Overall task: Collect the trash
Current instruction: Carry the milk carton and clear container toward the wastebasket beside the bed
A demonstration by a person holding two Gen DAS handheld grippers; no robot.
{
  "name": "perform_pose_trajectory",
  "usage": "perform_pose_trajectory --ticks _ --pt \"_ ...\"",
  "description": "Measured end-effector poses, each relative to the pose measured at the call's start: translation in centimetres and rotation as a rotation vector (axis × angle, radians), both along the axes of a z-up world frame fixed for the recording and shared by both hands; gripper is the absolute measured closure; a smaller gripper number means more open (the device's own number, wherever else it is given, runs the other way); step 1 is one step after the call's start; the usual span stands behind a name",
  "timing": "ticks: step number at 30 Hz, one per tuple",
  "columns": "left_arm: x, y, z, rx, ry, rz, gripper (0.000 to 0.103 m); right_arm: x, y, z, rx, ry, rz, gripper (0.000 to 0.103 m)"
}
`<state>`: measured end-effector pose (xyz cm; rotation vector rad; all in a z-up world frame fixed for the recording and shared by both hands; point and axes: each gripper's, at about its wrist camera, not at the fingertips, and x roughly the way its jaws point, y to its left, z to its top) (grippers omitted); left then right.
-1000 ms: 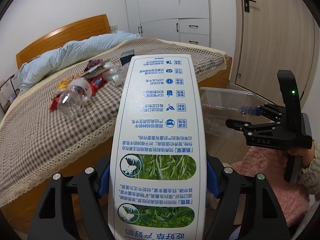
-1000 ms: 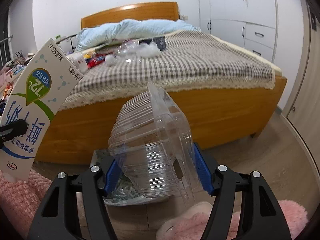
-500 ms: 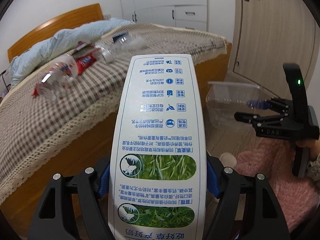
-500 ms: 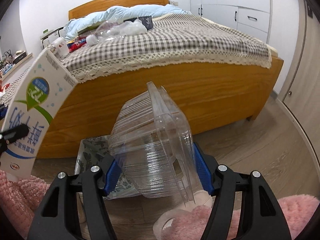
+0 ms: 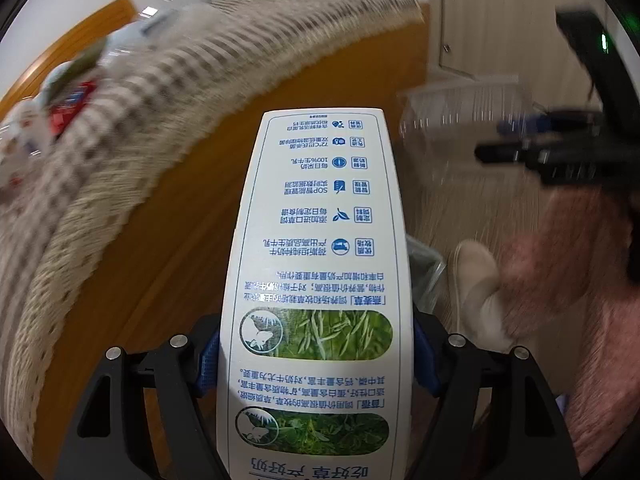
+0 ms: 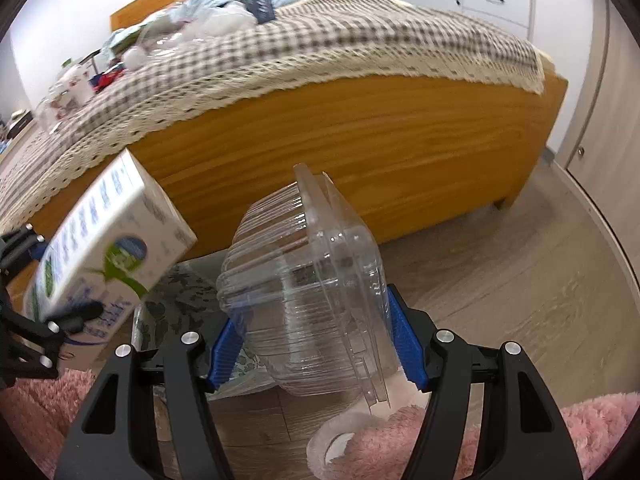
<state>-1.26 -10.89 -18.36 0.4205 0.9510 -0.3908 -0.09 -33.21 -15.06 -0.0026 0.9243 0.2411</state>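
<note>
Both wrist views look steeply down, sharing the bed [image 6: 360,120].

You have two hand-held grippers in play: the left hand-held gripper [image 5: 316,354] and the right hand-held gripper [image 6: 316,354]. You carry one milk carton [image 5: 320,240] and one clear plastic clamshell box [image 6: 308,296]. One patterned bag [image 6: 180,296] sits on the floor and one bed [image 6: 360,120] stands behind it. The litter pile [image 6: 192,32] on the bed is too blurred for you to count; at least one plastic bottle [image 6: 68,92] shows.
</note>
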Motion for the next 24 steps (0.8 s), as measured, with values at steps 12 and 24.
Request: perform_pose_trajectory --ticks 12,24 --pt "5.2 -2.4 -7.9 0.108 0.090 -0.152 0.032 3.4 -2.2 -3.1 0.041 0.156 -0.107 0.039" --pt "5.7 -3.8 -15.4 0.273 0.114 -0.397 0.032 4.7 -3.0 -4.0 0.067 0.212 -0.139 0.039"
